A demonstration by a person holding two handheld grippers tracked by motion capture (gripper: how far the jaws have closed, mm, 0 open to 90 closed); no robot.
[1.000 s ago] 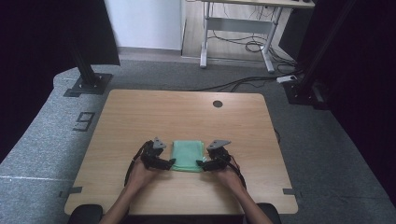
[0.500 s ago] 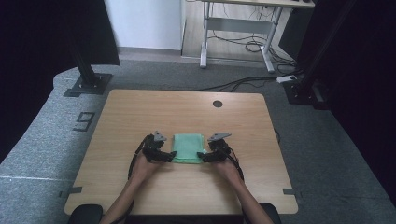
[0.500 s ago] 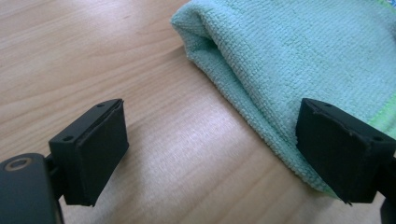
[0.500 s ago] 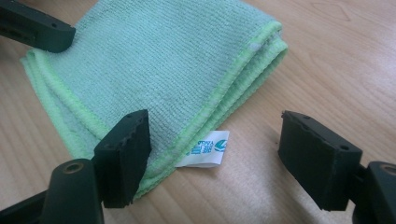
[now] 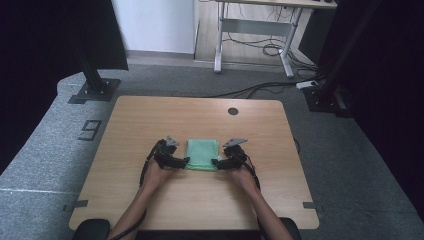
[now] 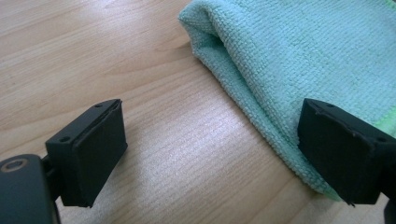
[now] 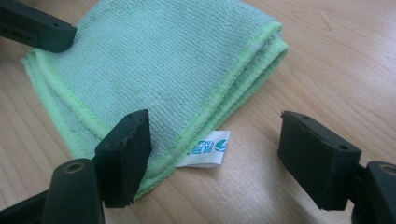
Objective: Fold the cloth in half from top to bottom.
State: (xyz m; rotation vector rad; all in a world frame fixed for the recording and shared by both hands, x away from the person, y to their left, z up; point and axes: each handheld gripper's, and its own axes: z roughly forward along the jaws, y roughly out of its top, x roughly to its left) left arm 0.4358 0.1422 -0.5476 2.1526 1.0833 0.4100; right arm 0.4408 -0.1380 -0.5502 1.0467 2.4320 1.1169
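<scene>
Folded green cloth [image 5: 202, 154] on wooden table [image 5: 150, 120], grey carpet [image 5: 45, 150], both tools released.

High view: fixed above the person's side, facing forward and down; takes in the whole tabletop [image 5: 150, 120], the grey floor [image 5: 45, 165] and a desk frame [image 5: 255, 35] beyond.
Left gripper view: rides the left tongs [image 6: 212, 154], low and very near the wood, looking along the jaws at the green cloth [image 6: 299, 60].
Right gripper view: rides the right tongs [image 7: 215, 154], equally near, facing the cloth's labelled corner.
Shared: cloth and surrounding wood appear in all three.
</scene>
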